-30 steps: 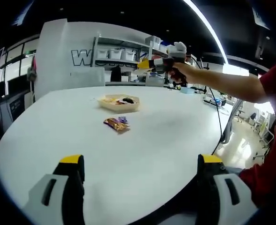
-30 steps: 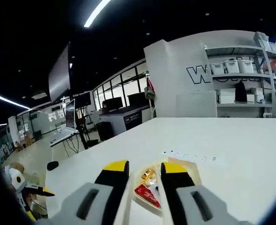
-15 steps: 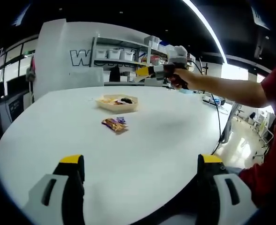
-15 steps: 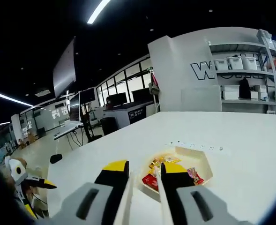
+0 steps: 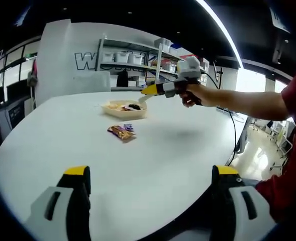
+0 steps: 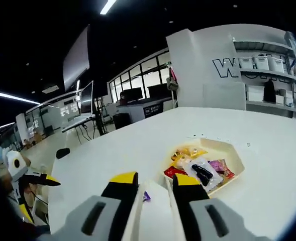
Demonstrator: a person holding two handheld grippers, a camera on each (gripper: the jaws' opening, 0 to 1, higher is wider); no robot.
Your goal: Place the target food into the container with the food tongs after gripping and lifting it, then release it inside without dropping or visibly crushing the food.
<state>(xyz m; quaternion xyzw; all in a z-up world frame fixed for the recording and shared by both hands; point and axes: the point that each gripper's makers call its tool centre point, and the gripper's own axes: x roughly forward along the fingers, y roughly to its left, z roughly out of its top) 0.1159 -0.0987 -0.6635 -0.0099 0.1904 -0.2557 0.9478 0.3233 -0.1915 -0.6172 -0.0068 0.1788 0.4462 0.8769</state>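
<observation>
- Out near the middle of the white bench lay the target food, a small wrapped snack, on its own just in front of the tray-like container, not touching it.
- The container already had several wrapped snacks in it, so free space looked tight-ish.
- Right hand-held gripper had its jaws narrow, clamped on the white food tongs. From the left gripper view it hung in the air over the container's right side.
- Left hand-held gripper sat low at the bench's near edge, jaws wide, holding nothing.
- My take: bring the tongs down to the loose snack, straddle it across the short side and squeeze just enough to lift.
- Crinkly wrapper probably slides, so I'd go slow, lift straight, and ease open low over a free corner.
</observation>
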